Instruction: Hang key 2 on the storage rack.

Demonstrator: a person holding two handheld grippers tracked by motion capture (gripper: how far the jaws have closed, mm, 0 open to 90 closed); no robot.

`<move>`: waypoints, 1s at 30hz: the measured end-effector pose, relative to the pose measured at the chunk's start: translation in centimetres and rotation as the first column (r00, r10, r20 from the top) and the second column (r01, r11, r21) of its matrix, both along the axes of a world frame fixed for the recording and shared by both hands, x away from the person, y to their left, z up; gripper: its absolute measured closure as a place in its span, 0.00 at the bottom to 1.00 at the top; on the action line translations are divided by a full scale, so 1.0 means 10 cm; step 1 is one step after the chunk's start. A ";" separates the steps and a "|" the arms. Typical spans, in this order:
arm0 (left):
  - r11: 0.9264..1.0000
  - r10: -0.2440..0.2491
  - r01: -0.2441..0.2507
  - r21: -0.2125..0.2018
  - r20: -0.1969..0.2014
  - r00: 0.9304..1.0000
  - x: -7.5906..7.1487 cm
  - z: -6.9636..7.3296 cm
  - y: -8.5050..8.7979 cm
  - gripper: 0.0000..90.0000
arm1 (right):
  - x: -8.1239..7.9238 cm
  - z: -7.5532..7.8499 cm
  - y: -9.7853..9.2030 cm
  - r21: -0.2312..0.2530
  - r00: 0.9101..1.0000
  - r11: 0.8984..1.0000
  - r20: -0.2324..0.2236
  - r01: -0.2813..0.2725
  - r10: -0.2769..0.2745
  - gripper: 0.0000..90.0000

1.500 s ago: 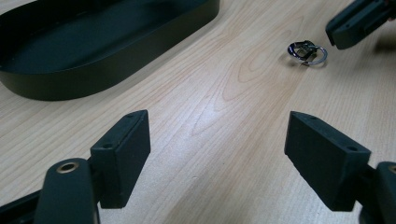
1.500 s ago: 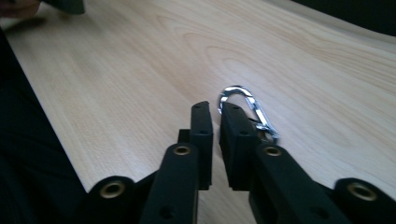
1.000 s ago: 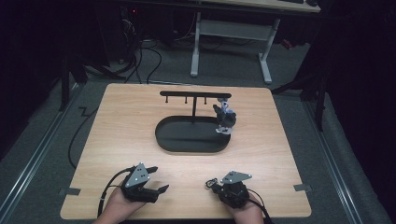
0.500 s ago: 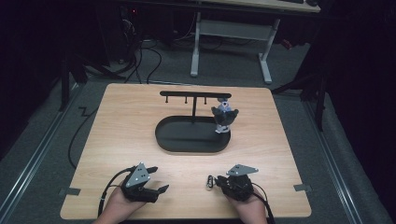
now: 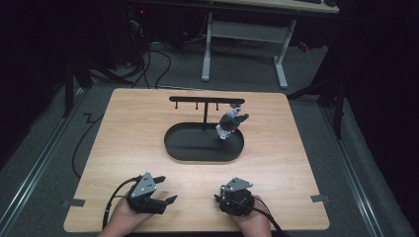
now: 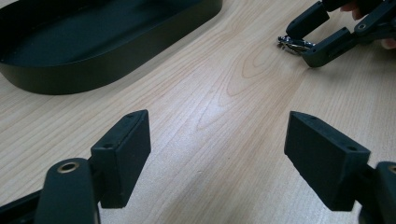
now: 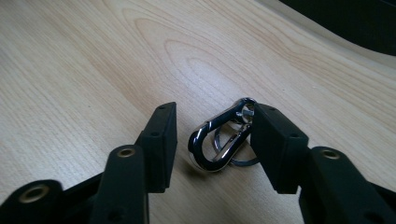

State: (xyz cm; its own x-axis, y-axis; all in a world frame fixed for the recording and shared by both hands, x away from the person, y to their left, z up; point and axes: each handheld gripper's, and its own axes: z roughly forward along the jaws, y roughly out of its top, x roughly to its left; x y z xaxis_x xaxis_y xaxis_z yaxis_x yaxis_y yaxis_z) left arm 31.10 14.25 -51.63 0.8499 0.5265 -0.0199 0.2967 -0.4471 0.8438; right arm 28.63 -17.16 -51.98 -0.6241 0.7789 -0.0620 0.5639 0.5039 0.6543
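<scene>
Two tools rest at the near edge of the bench [image 5: 123, 143], one in each hand. The left tool [image 5: 168, 199] sits to the left with its jaws spread wide over bare wood, holding and touching nothing. The right tool [image 7: 212, 140] lies a little apart to its right; its jaws have just been opening and now stand about half apart. Between them one clip [image 7: 219, 140], a shiny metal snap hook with a thin ring through it, lies flat on the wood. The clip's top end touches the right-hand jaw, while a clear gap separates it from the other jaw, so it is not squeezed. The left gripper view shows the same clip [image 6: 293, 44] between those jaws. Farther back, mid-bench, stands one black oval tray [image 5: 178, 148] with one T-shaped rack [image 5: 205, 99] rising from it. One small grey figure [image 5: 230, 124] hangs from the rack's right end over the tray.
</scene>
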 end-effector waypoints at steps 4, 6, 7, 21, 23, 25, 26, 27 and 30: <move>1.000 -0.001 0.001 0.000 0.000 1.000 0.00 0.00 0.00 0.26 | -0.01 0.02 -0.06 0.015 1.000 1.000 -0.003 0.017 -0.017 0.71; 1.000 -0.002 0.002 -0.002 0.001 1.000 0.00 0.00 -0.01 0.26 | -0.02 0.03 -0.11 0.029 1.000 0.999 -0.010 0.028 -0.028 0.75; 1.000 -0.003 0.003 -0.003 0.000 1.000 0.00 0.00 -0.01 0.26 | -0.02 0.04 -0.15 0.043 0.999 0.998 -0.014 0.035 -0.035 0.76; 1.000 -0.003 0.003 -0.002 -0.002 1.000 0.00 0.00 -0.01 0.26 | 0.02 0.05 -0.51 0.137 0.994 0.986 -0.064 0.094 -0.086 0.94; 1.000 -0.004 0.004 0.000 -0.001 1.000 0.00 0.00 -0.01 0.26 | 0.02 0.06 -0.51 0.137 0.995 0.987 -0.069 0.083 -0.074 0.94; 1.000 -0.004 0.004 0.001 0.000 1.000 0.00 0.00 -0.01 0.26 | 0.02 0.06 -0.50 0.126 0.996 0.990 -0.067 0.069 -0.061 0.94; 1.000 -0.003 0.003 0.002 0.001 1.000 0.00 0.00 -0.01 0.26 | 0.02 0.07 -0.50 0.117 0.996 0.991 -0.065 0.062 -0.055 0.94; 1.000 -0.002 0.002 0.002 0.003 1.000 0.00 0.00 -0.01 0.26 | 0.02 0.08 -0.49 0.103 0.997 0.993 -0.061 0.059 -0.053 0.95; 1.000 -0.003 0.002 0.006 0.007 1.000 0.00 0.01 0.01 0.26 | 0.00 0.10 -0.53 0.075 0.996 0.995 -0.055 0.072 -0.068 0.95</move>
